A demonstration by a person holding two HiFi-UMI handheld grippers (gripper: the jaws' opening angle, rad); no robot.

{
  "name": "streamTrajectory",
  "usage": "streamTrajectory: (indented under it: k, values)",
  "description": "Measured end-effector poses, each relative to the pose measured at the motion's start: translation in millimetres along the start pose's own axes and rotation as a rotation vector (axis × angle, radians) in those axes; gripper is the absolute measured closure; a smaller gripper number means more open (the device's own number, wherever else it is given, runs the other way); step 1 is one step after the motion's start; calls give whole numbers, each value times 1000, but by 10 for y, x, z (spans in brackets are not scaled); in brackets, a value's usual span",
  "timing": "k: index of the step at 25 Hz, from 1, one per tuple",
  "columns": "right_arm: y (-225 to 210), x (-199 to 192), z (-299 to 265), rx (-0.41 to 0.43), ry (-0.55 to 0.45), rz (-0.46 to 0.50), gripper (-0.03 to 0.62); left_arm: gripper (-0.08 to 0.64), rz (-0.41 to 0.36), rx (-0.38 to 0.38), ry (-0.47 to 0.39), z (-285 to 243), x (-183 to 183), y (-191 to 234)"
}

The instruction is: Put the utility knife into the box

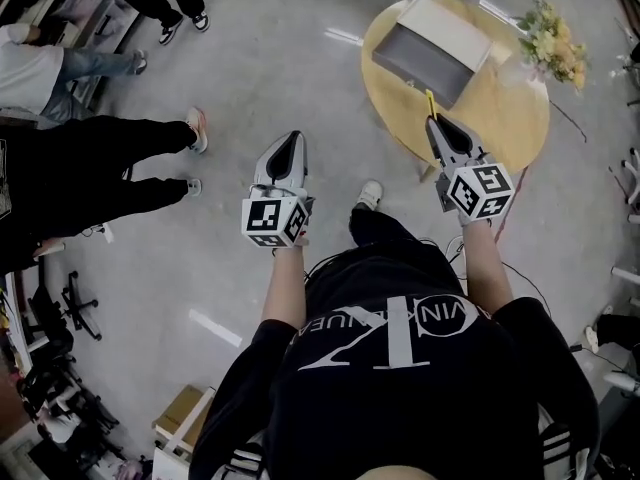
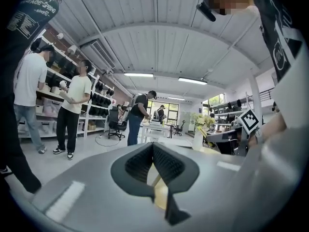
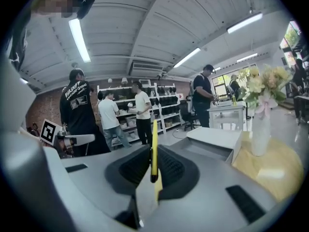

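The right gripper (image 1: 434, 122) is closed on the utility knife (image 3: 154, 148). The thin yellow knife stands upright between the two jaws, and its tip comes out above them. In the head view this gripper is at the upper right of the frame, with the knife over the near edge of the round wooden desk (image 1: 512, 113). The knife is not in the box (image 1: 428, 56), which is grey and open and lies on the desk just beyond the knife tip, towards the top of the frame. A vase of pale flowers (image 1: 552, 40) stands on the desk to the right of the box. The left gripper (image 2: 153, 146) is near the centre of the head view, over the grey floor (image 1: 300, 58). Its jaws are pressed together with nothing between them. At the left edge, a person's legs in black trousers (image 1: 95, 168) stretch over the floor.
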State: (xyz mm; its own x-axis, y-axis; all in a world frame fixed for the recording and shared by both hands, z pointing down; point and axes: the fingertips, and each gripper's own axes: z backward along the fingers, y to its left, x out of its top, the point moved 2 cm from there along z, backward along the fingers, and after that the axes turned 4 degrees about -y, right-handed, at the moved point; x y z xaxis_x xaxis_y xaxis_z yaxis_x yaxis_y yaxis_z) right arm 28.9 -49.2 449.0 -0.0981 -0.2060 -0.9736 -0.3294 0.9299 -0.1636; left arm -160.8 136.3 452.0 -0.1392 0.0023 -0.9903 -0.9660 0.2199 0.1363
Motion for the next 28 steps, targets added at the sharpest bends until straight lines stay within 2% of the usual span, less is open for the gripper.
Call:
streamTrajectory:
  k: [6,15,28]
  values:
    - [-191,-2,-353,0,26,-16,538,549,12,-11,35,-375,-56,177]
    - [-454,154,-863,-6,29,-9,538,549,3,-47,41,-973,61,435]
    - [-1075,313,-1142,-69,37,2,538,549,17,-149,38,-1930,78,392]
